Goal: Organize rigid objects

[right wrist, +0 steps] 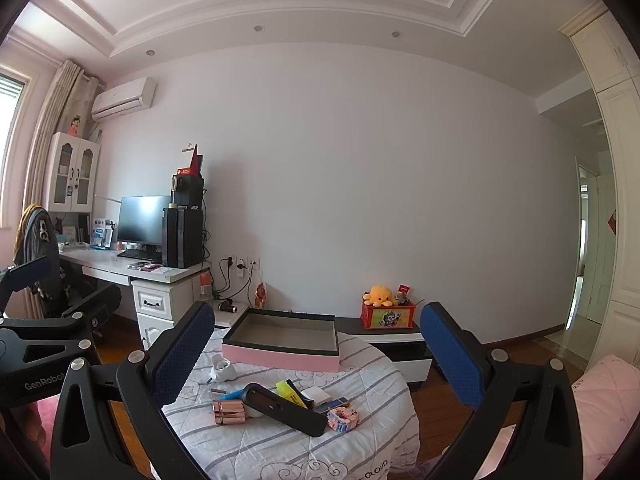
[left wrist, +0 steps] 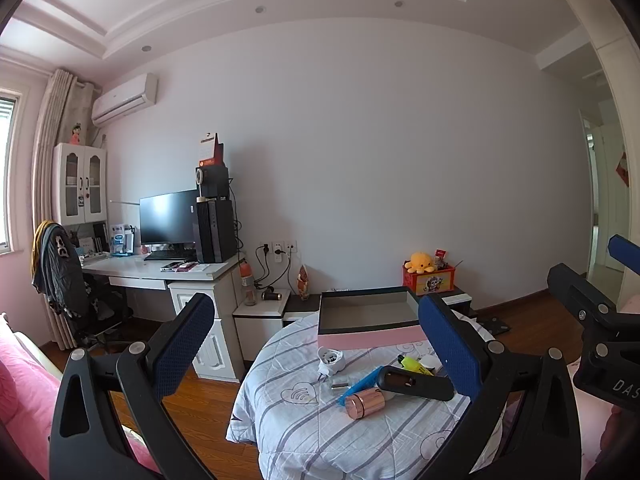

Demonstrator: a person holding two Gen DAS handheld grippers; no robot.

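A round table under a striped quilt carries an open pink box at its far side. In front of the box lie a white plug adapter, a rose-gold cylinder, a black case, a yellow highlighter, a blue item and a pink block toy. My left gripper and right gripper hover side by side short of the table. Both are open and hold nothing.
A white desk with a monitor, a PC tower and a draped chair stands at the left. A low cabinet behind the table holds a red box with a yellow plush. Pink bedding lies near me.
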